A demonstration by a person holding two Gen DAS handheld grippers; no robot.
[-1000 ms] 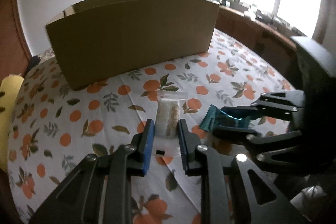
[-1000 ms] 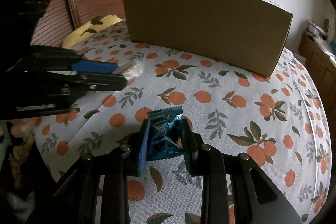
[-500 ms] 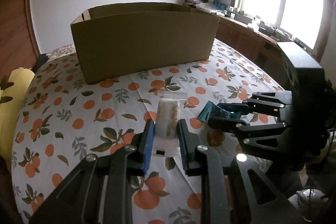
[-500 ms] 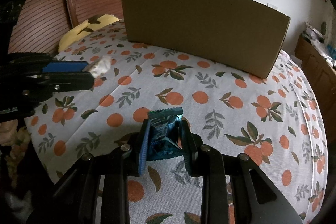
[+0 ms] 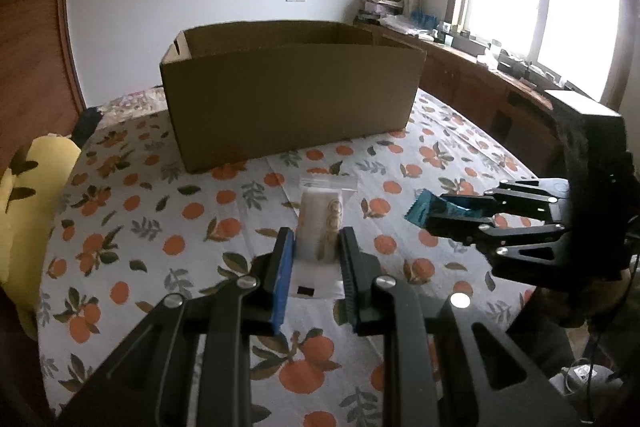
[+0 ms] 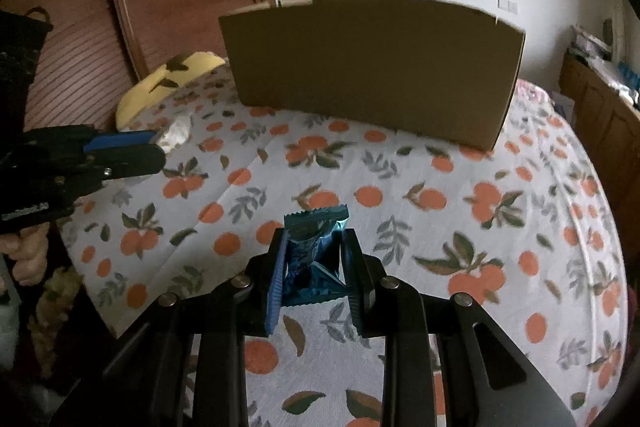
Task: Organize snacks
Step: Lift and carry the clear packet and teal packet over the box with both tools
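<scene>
Your left gripper (image 5: 316, 247) points forward and downward, its two fingers (image 5: 282, 267) drawn close together and clamped on the clear snack packet (image 5: 322, 223), which stands up between the pads. Your right gripper (image 6: 314, 251) tilts down at much the same slant, its fingers (image 6: 276, 275) pinched on the crumpled teal wrapper (image 6: 316, 247). Seen from the left wrist, your right gripper (image 5: 444, 217) sits just off to the right, fingers lying side-on. From the right wrist, your left gripper (image 6: 154, 147) sits at the left edge, and your left hand (image 6: 28, 259) curls around its handle below.
</scene>
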